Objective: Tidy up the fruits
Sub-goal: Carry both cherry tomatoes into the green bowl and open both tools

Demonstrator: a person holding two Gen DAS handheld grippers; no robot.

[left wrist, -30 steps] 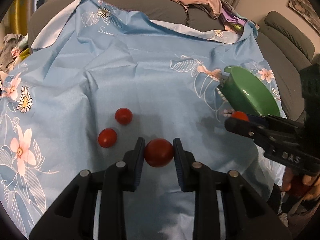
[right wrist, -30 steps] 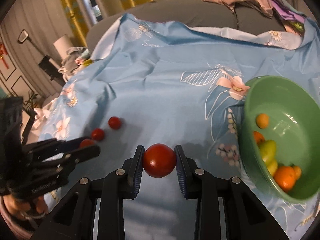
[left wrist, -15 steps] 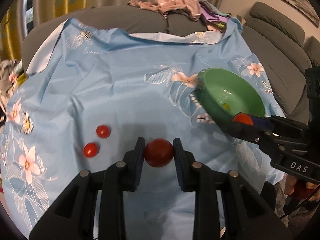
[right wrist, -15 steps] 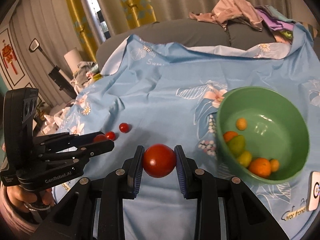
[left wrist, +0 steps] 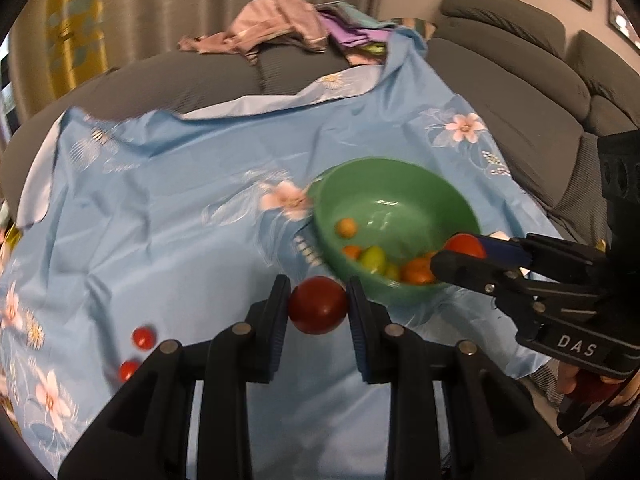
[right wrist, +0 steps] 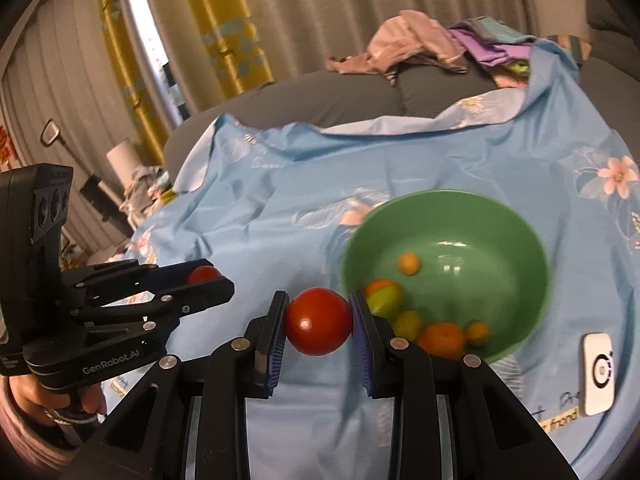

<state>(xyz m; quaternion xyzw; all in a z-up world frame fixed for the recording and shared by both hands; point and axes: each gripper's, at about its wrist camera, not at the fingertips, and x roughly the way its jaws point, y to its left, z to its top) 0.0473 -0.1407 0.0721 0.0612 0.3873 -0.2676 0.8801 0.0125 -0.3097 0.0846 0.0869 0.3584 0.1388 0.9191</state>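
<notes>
Left wrist view: the left tongs (left wrist: 318,308) are clamped on a smooth, round dark red tomato (left wrist: 318,311), ribbed blue pads (left wrist: 280,320) pressing it from both sides. It hangs above a thin, creased light blue cloth (left wrist: 160,220) printed with pale flowers, just short of the near rim of a glossy green plastic bowl (left wrist: 400,188). Inside the bowl lie small round orange fruits (left wrist: 345,227) and a yellow-green one (left wrist: 374,259). The right tongs (left wrist: 464,250) reach over the bowl's right rim, gripping another red tomato (left wrist: 464,245). Two small cherry tomatoes (left wrist: 143,337) lie on the cloth, lower left, well apart from the bowl.

Right wrist view: the right tongs (right wrist: 319,322) pinch a shiny red tomato (right wrist: 319,321) beside the bowl's (right wrist: 500,216) left rim. The left tongs (right wrist: 204,280), matte black, hold their tomato (right wrist: 204,274) at left. A flat white device (right wrist: 598,372) lies on the cloth (right wrist: 280,208) right of the bowl. Crumpled clothes (right wrist: 404,44) heap on the grey ribbed sofa (right wrist: 320,100) behind.
</notes>
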